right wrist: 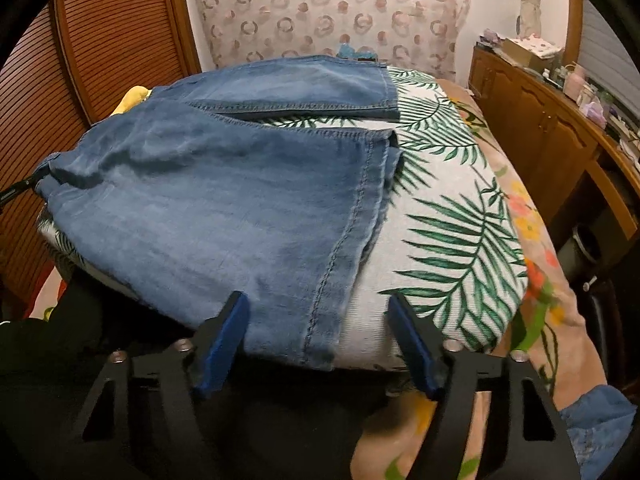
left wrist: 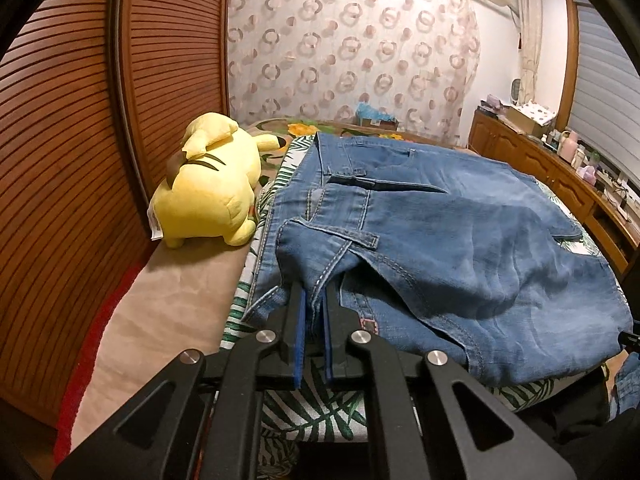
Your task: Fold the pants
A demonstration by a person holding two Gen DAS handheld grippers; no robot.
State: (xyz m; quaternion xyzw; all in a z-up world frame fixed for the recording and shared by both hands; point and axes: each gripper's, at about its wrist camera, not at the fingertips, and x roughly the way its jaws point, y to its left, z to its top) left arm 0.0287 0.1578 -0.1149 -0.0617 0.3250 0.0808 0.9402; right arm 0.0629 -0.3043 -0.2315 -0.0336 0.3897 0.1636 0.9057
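Note:
Blue denim jeans (left wrist: 460,240) lie spread on a leaf-print cloth (right wrist: 452,216) on a bed. In the left wrist view my left gripper (left wrist: 314,286) is shut on a raised fold of the jeans' waistband near a belt loop (left wrist: 360,242). The right wrist view shows the leg ends of the jeans (right wrist: 220,200), one leg lying on top of the other. My right gripper (right wrist: 316,300) stands open at the near edge, its blue pads (right wrist: 224,340) on either side of the near leg's hem. The pads do not press on the cloth.
A yellow plush toy (left wrist: 212,188) lies left of the jeans against brown louvred doors (left wrist: 80,120). A wooden dresser (left wrist: 560,172) with small items runs along the right. A patterned curtain (left wrist: 344,48) hangs behind the bed. The floral bedspread (right wrist: 536,240) shows on the right.

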